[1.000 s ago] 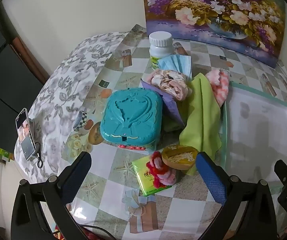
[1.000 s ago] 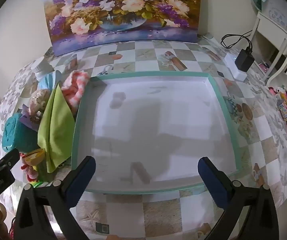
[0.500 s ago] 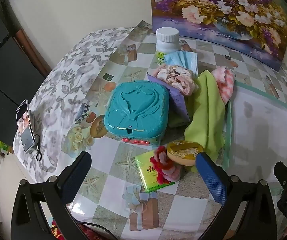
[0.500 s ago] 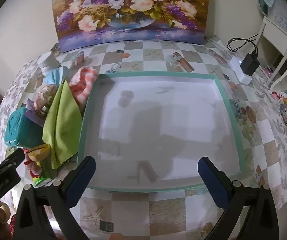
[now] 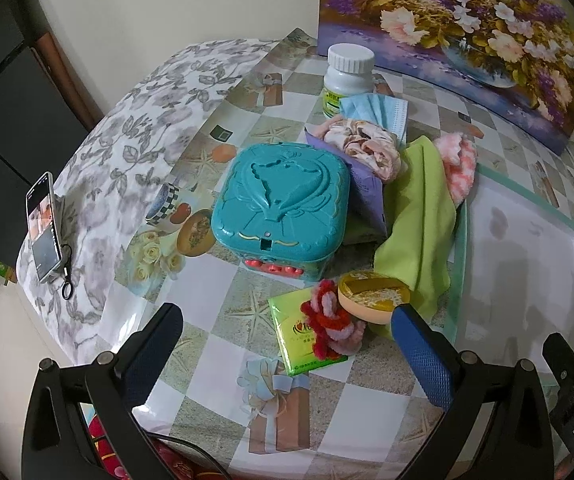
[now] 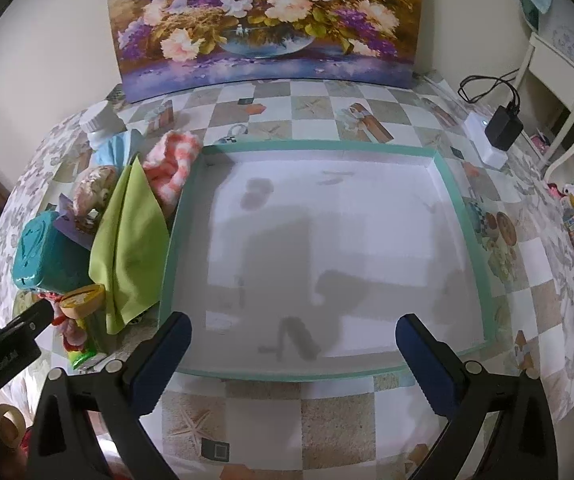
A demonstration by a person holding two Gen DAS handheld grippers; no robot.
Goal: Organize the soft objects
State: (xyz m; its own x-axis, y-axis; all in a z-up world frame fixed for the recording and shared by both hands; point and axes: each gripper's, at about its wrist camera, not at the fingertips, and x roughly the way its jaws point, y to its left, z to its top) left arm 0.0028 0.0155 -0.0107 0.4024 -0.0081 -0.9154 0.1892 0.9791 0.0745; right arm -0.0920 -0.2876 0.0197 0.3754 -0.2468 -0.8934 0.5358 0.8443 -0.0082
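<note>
A heap of soft things lies left of a shallow white tray with a teal rim (image 6: 463, 216): a green cloth (image 5: 423, 216) (image 6: 131, 240), a pink-and-white knit piece (image 5: 457, 164) (image 6: 171, 160), a floral scrunchie (image 5: 367, 144), blue face masks (image 5: 379, 108) and a red-pink yarn flower (image 5: 331, 324) on a green tissue pack (image 5: 295, 340). My left gripper (image 5: 287, 344) hovers open just short of the yarn flower. My right gripper (image 6: 293, 340) hangs open over the tray's near edge, holding nothing.
A teal plastic box (image 5: 283, 204), a white pill bottle (image 5: 349, 76), a purple paper piece (image 5: 367, 196) and a round yellow-lidded tin (image 5: 373, 296) stand among the soft things. A flower painting (image 6: 267, 20) leans at the back. A phone (image 5: 43, 228) lies far left, a charger (image 6: 495, 132) right.
Both grippers have drawn slightly back and to the left, so the heap and tray sit further right in each view. Neither has closed or touched anything.
</note>
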